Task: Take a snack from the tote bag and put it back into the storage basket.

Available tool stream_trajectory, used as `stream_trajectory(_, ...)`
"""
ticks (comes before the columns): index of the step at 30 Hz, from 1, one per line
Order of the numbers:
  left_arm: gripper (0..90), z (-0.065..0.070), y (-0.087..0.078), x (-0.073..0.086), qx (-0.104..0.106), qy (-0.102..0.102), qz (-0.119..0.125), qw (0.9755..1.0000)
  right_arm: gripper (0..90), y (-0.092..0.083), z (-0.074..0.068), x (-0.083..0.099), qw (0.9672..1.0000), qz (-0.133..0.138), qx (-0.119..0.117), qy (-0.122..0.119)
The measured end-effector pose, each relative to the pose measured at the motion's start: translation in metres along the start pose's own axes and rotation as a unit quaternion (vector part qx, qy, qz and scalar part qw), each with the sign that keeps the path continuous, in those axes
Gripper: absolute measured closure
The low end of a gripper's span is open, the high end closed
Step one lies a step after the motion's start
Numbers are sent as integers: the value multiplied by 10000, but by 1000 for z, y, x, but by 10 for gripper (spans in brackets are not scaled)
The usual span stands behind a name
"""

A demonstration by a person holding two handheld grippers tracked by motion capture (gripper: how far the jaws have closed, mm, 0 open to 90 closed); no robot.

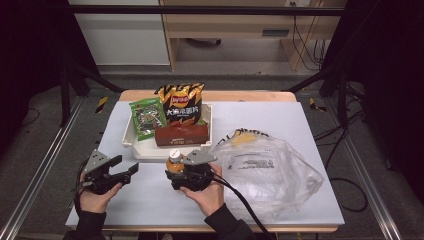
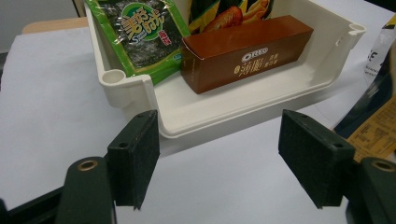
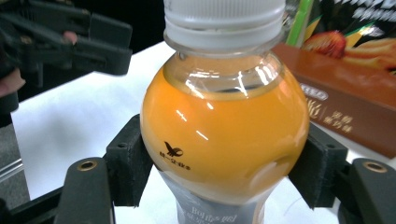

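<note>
- One orange juice bottle (image 3: 224,126) stands upright on the bench (image 1: 150,195), just before the white tray (image 1: 131,142).
- Tray holds three snack packs.
- Right claw (image 3: 224,172) clamps the bottle's belly.
- Left claw (image 2: 219,158) gapes wide, empty.

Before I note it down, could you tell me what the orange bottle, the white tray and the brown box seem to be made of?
The orange bottle looks like clear glossy plastic: sharp highlights, liquid visible through the wall, ribbed white cap. The white tray seems moulded matte plastic, with rounded corners and a smooth lip. The brown box is probably printed cardboard, with a folded end flap and faint sheen.
</note>
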State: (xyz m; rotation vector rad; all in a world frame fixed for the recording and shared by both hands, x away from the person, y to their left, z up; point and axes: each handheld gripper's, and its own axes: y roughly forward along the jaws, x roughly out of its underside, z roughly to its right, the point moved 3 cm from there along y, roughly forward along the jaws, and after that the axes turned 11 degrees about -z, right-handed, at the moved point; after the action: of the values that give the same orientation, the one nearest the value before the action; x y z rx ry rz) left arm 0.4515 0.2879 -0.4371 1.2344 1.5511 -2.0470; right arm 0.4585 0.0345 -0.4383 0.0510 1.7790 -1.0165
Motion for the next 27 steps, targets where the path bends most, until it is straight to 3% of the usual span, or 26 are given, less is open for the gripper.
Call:
stream_trajectory(10, 289, 1, 0, 0, 3, 28, 11, 10000, 304, 4, -3, 7, 9999, 61, 88, -124)
stream_trajectory(17, 289, 3, -1, -1, 38, 62, 54, 10000, 211, 0, -2, 6, 9997, 33, 198, -162)
stream_trajectory(23, 287, 8, -3, -2, 84, 149, 101, 9998, 211, -23, -1, 2, 9992, 366, 77, -109)
stream_trajectory(27, 284, 16, -5, -5, 124, 260, 157, 9995, 224, -47, 5, 1, 9981, 607, 79, -86)
